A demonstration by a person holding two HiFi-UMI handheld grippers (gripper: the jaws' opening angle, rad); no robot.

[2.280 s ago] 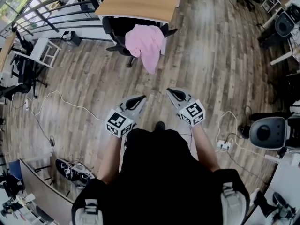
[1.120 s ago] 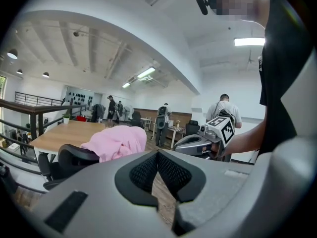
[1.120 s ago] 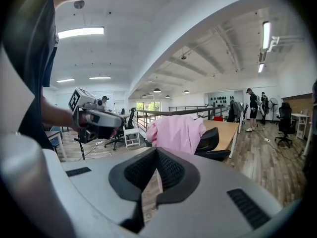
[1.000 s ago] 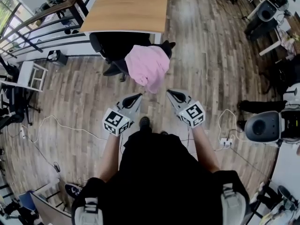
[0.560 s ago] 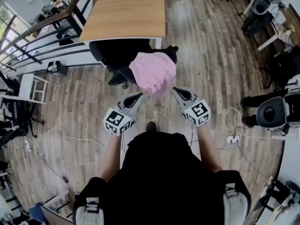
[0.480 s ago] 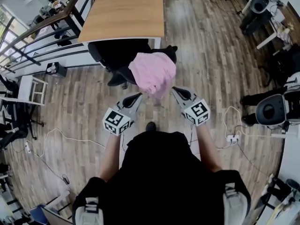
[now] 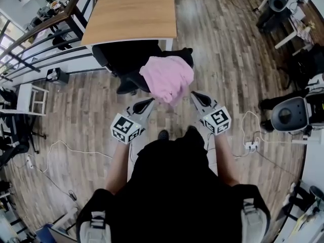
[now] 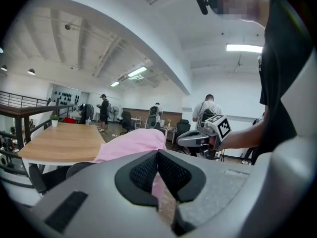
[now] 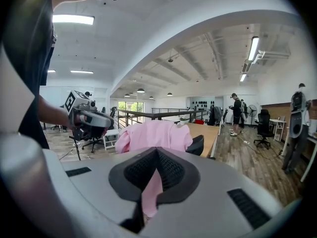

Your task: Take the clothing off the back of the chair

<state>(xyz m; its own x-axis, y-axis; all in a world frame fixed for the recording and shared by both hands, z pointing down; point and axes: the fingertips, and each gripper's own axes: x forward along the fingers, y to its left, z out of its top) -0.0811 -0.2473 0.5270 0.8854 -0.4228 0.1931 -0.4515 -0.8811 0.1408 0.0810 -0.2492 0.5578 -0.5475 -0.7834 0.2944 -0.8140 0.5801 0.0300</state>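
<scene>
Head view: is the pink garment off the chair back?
No, the pink garment lies draped over the back of the black chair beside the wooden desk.

clothing (image 7: 167, 79) on chair (image 7: 121, 59), desk (image 7: 132, 11) behind

I stand in an open-plan office: a long pale wooden counter (image 7: 131, 11), a black wheeled office chair (image 7: 121, 59), a wood-plank floor (image 7: 223, 54) and strip ceiling lights (image 9: 73, 19).
</scene>
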